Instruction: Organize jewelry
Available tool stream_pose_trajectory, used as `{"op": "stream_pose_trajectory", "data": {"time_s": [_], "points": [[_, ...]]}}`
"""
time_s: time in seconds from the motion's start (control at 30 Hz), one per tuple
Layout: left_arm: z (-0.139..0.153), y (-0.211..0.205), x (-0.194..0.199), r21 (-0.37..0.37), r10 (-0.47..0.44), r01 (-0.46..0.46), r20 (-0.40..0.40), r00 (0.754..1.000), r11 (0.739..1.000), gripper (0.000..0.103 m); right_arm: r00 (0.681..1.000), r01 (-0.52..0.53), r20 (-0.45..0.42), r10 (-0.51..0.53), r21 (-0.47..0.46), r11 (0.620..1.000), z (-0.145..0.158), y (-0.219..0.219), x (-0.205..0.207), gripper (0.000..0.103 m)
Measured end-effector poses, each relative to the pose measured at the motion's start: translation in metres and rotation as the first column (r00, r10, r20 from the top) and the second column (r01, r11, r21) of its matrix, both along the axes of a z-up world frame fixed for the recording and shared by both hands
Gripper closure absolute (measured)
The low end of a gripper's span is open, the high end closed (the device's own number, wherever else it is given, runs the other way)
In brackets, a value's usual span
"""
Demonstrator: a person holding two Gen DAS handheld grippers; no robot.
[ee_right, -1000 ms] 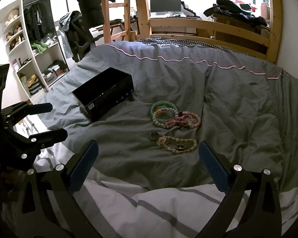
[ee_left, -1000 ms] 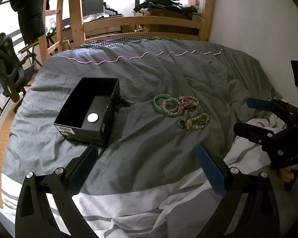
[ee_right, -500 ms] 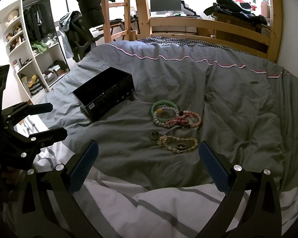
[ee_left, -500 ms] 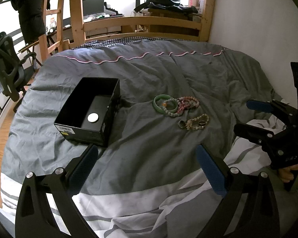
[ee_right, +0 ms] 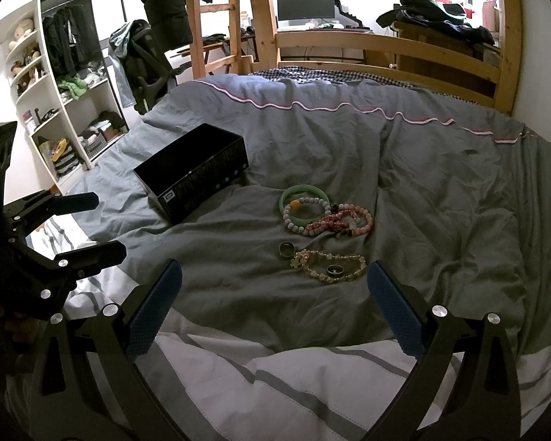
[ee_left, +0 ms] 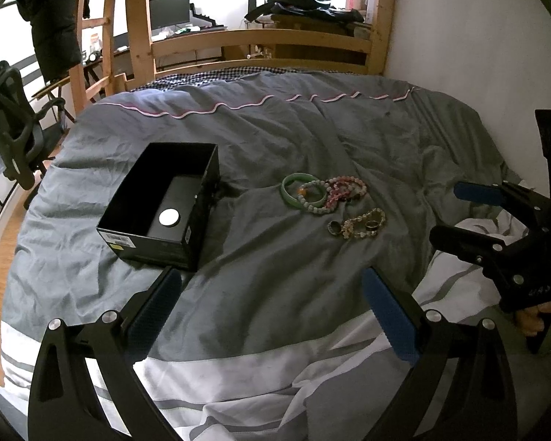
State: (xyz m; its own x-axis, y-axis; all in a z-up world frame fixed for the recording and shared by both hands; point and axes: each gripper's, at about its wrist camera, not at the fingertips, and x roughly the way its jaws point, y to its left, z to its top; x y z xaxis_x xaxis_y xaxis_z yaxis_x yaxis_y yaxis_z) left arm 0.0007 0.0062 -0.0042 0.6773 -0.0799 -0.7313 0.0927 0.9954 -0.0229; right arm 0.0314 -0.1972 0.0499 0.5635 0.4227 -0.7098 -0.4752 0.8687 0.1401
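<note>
A pile of jewelry lies on the grey duvet: a green bangle [ee_left: 294, 187] [ee_right: 302, 198], beaded bracelets [ee_left: 343, 191] [ee_right: 339, 220], a pale gold bead bracelet [ee_left: 365, 222] [ee_right: 330, 264] and rings [ee_right: 286, 249]. An open black box [ee_left: 165, 205] [ee_right: 194, 176] sits left of them, with a white disc [ee_left: 169, 217] inside. My left gripper [ee_left: 272, 316] is open and empty, near the bed's front edge. My right gripper [ee_right: 273, 312] is open and empty, just short of the gold bracelet. Each gripper shows in the other's view [ee_left: 466, 209] [ee_right: 92, 226].
The bed [ee_left: 312, 128] has a wooden frame [ee_left: 260, 36] at the back and a wall at the right. A white striped sheet [ee_right: 275, 375] lies at the front. An office chair [ee_left: 11, 136] and white shelves [ee_right: 55, 110] stand left of the bed.
Both views have hardly shifted. The jewelry and box lie where they were, and both grippers stay open.
</note>
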Motion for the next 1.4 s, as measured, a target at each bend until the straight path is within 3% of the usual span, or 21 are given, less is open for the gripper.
{"op": "stream_pose_trajectory", "data": {"time_s": [0.67, 0.97, 1.07, 1.1, 1.13, 1.3, 1.4], "points": [[0.003, -0.009, 0.002, -0.004, -0.007, 0.007, 0.009, 1.0, 1.0, 0.006, 0.999, 0.044, -0.032, -0.044, -0.008, 0.999, -0.005, -0.003, 0.007, 0.003], [-0.005, -0.017, 0.023, -0.011, -0.018, 0.018, 0.005, 1.0, 1.0, 0.006, 0.987, 0.087, -0.135, -0.087, -0.009, 0.996, -0.018, -0.008, 0.031, 0.003], [-0.004, -0.021, 0.035, -0.03, -0.023, 0.023, 0.006, 1.0, 0.999, 0.006, 0.974, 0.111, -0.198, -0.113, -0.022, 0.994, -0.029, -0.009, 0.047, 0.014], [-0.003, -0.023, 0.041, -0.039, -0.028, 0.028, 0.008, 1.0, 0.999, 0.006, 0.968, 0.118, -0.22, -0.12, -0.02, 0.993, -0.033, -0.01, 0.052, 0.026], [-0.004, -0.025, 0.046, -0.042, -0.031, 0.031, 0.007, 1.0, 0.999, 0.006, 0.959, 0.128, -0.251, -0.13, -0.022, 0.991, -0.039, -0.011, 0.06, 0.029], [-0.018, -0.037, 0.087, -0.03, -0.048, 0.047, -0.02, 0.999, 0.998, 0.006, 0.947, 0.128, -0.287, -0.141, -0.064, 0.99, -0.057, -0.006, 0.086, 0.032], [-0.038, -0.045, 0.121, -0.028, -0.051, 0.05, -0.06, 0.997, 0.998, 0.011, 0.94, 0.126, -0.304, -0.152, -0.102, 0.987, -0.069, -0.002, 0.101, 0.034]]}}
